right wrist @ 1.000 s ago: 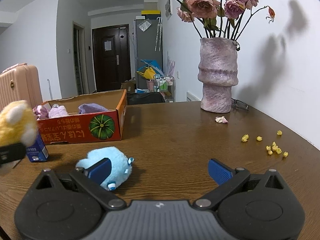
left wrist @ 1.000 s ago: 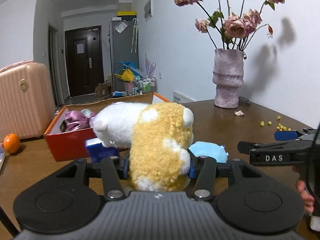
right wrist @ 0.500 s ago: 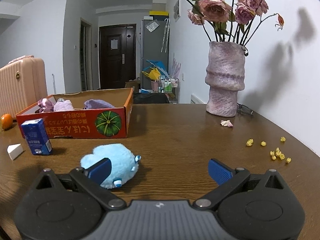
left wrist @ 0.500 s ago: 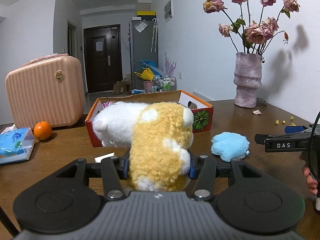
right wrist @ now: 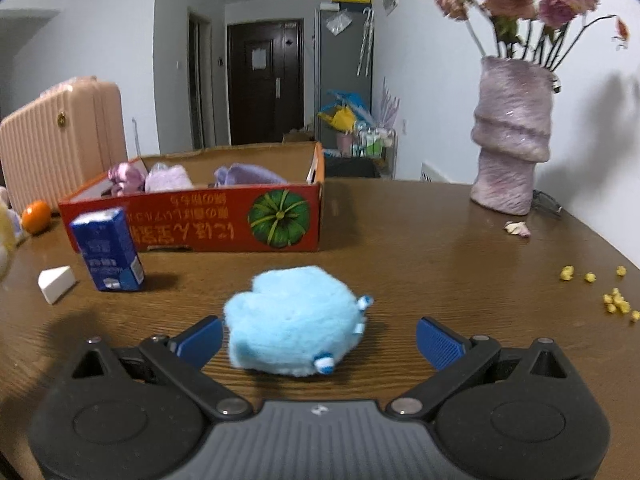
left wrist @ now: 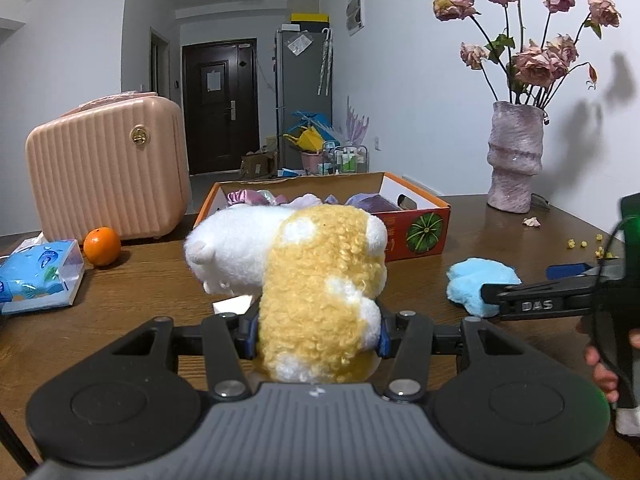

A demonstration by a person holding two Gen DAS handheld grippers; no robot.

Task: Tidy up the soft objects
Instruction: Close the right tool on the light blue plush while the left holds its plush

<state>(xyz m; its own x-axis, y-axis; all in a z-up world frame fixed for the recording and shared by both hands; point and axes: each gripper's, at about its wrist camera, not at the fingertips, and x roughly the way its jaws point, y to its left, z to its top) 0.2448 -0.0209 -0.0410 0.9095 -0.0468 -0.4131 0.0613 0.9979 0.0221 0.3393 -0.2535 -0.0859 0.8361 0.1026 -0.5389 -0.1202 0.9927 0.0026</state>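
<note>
Left wrist view: the yellow-and-white plush [left wrist: 308, 280] is pinched between the blue pads of the left gripper [left wrist: 316, 330], held above the bench [left wrist: 140, 280]. Compared with the earlier frames, the camera has swung left and back: the orange box [left wrist: 416, 224] with purple soft items is now seen behind the plush at centre, the pink suitcase [left wrist: 108, 168] and orange fruit [left wrist: 102, 246] are fully in view, and a tissue pack [left wrist: 38, 276] is now seen at the left edge. The blue plush [left wrist: 476, 284] lies on the bench at right, with the right gripper [left wrist: 560, 284] now overlapping its near edge.

Right wrist view: the right gripper [right wrist: 320, 338] is spread wide. The blue plush [right wrist: 294, 320], earlier off by the left finger, is now seen between the pads, close to the left pad [right wrist: 202, 338], resting on the bench [right wrist: 440, 260]. The blue carton [right wrist: 108, 256] and white wedge [right wrist: 56, 284] stand left; the vase [right wrist: 510, 140] stands right. The frame is slightly blurred.
</note>
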